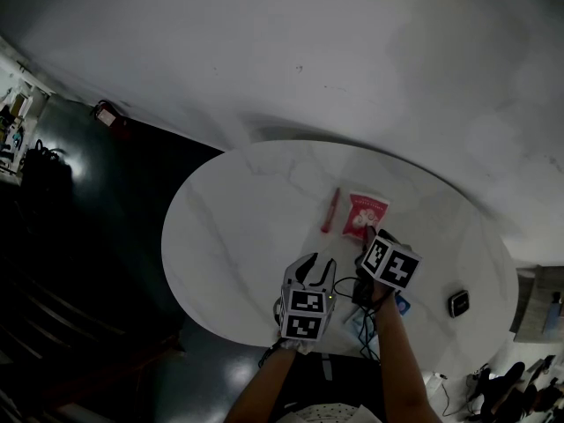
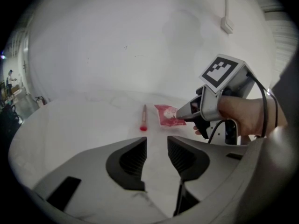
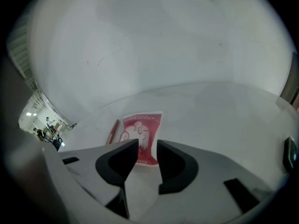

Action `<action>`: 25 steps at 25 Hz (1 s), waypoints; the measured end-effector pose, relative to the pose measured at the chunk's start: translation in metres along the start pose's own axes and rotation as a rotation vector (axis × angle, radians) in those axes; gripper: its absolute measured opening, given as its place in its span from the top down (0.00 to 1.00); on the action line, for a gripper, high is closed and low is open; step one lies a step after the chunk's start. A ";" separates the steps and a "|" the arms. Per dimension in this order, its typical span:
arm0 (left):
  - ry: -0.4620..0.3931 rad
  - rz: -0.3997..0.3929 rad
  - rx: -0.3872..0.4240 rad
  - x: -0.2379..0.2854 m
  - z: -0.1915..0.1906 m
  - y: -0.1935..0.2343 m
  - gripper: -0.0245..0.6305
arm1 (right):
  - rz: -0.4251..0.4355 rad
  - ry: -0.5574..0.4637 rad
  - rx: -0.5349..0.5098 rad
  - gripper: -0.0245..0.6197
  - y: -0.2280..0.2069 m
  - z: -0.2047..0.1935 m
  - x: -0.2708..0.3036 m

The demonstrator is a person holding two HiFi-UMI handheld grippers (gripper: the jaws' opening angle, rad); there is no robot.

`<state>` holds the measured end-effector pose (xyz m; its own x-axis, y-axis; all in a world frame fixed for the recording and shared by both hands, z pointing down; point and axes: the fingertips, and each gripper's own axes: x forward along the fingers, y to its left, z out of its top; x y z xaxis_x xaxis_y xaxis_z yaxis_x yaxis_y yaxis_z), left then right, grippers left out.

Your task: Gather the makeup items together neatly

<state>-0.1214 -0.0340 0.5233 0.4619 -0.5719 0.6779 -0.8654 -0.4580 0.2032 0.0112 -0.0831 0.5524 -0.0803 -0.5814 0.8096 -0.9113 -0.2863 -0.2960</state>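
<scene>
Bearing unreadable print, the red sachet (image 3: 141, 136) lies beside a pencil (image 3: 112, 131).

Round white marble-look table (image 1: 229, 236) at centre, w/ small black device (image 1: 458, 303) near its right edge. Dark glossy floor (image 1: 97, 254) at left; red object (image 1: 107, 114) upper left; white wall (image 1: 308, 51) across top.

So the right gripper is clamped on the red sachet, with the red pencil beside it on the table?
Not clamped: the right gripper view shows the right gripper with jaws apart, the red sachet lying flat on the table beyond them. The red pencil does lie beside it.
</scene>
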 end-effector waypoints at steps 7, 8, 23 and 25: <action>-0.008 -0.002 0.002 -0.004 0.001 -0.005 0.69 | 0.027 -0.028 0.009 0.69 0.003 0.006 -0.012; -0.011 -0.004 0.002 -0.005 0.002 -0.006 0.69 | 0.032 -0.036 0.011 0.69 0.004 0.008 -0.016; -0.016 -0.079 0.072 -0.018 -0.007 -0.050 0.69 | 0.076 -0.138 0.037 0.69 -0.006 0.005 -0.082; -0.012 -0.097 0.087 -0.020 -0.010 -0.060 0.69 | 0.063 -0.141 0.046 0.69 -0.015 -0.002 -0.090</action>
<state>-0.0803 0.0113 0.5044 0.5451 -0.5298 0.6497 -0.7968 -0.5684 0.2050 0.0312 -0.0250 0.4847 -0.0759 -0.6996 0.7105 -0.8865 -0.2789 -0.3693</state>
